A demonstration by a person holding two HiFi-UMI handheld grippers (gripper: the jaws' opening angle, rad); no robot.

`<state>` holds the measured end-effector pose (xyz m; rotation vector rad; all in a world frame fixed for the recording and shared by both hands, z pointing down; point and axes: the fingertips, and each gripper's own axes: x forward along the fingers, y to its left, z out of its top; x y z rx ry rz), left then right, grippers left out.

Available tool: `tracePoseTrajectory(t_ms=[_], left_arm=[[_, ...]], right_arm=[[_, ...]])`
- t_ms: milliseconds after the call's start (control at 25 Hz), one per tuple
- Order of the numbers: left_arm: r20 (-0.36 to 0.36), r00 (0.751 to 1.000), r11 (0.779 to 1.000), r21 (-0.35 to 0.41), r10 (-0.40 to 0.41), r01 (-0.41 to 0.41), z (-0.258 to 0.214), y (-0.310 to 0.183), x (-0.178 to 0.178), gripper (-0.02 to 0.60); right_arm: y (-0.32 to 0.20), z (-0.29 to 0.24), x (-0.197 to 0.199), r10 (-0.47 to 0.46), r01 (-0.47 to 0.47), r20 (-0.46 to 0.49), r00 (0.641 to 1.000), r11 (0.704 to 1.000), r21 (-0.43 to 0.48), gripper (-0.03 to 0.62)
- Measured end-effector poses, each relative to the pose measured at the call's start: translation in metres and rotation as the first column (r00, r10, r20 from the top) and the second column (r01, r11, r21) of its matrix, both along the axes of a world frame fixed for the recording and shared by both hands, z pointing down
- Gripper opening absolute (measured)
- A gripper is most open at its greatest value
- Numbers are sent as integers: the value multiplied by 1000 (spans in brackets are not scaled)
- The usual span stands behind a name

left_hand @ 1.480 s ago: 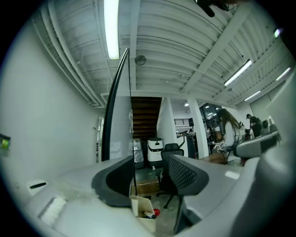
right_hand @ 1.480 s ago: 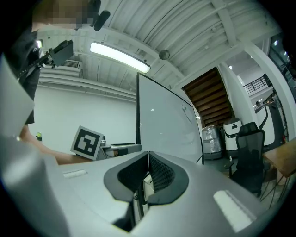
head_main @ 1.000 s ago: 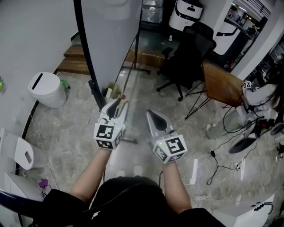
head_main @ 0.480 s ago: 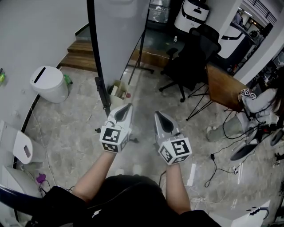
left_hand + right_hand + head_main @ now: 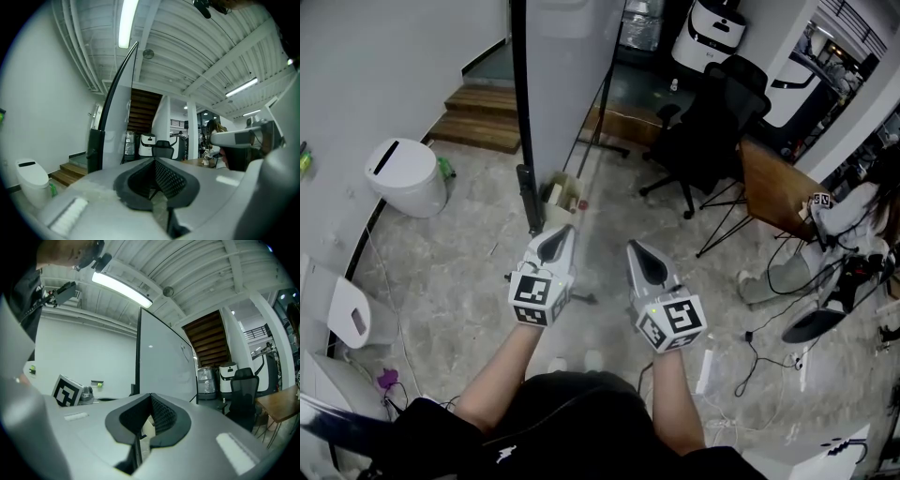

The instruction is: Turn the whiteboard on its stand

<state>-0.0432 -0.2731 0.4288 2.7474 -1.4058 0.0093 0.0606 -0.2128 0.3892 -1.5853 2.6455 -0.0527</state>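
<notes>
The whiteboard [image 5: 567, 75] stands upright on its stand, seen almost edge-on, with its black frame edge [image 5: 521, 94] running down to a clamp block [image 5: 528, 199] near the floor. My left gripper [image 5: 560, 234] is shut and empty, its tip just right of and below that clamp, not touching it. My right gripper [image 5: 638, 251] hangs beside it, shut and empty, clear of the board. In the left gripper view the frame edge [image 5: 117, 89] rises ahead left of the closed left gripper [image 5: 154, 161]. The right gripper view shows the board face [image 5: 164, 366] ahead of the right gripper [image 5: 150, 397].
A white bin [image 5: 405, 175] stands at the left, with wooden steps [image 5: 483, 120] behind it. A small box [image 5: 562, 195] lies at the stand's foot. To the right are a black office chair [image 5: 712, 122], a wooden table [image 5: 773, 187] and cables [image 5: 769, 347] on the floor.
The left gripper's jaws, apart a second ago, have come together with nothing in them. Both grippers have sunk slightly, and the whiteboard's edge now sits further right in the head view.
</notes>
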Motion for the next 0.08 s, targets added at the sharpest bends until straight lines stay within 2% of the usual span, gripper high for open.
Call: tracePoseTrajectory(t_ms=[80], left_arm=[[7, 1000, 1000, 0, -2, 2, 5, -2, -10, 2]], right_arm=[[0, 1, -7, 3, -3, -3, 1000, 1000, -5, 8]])
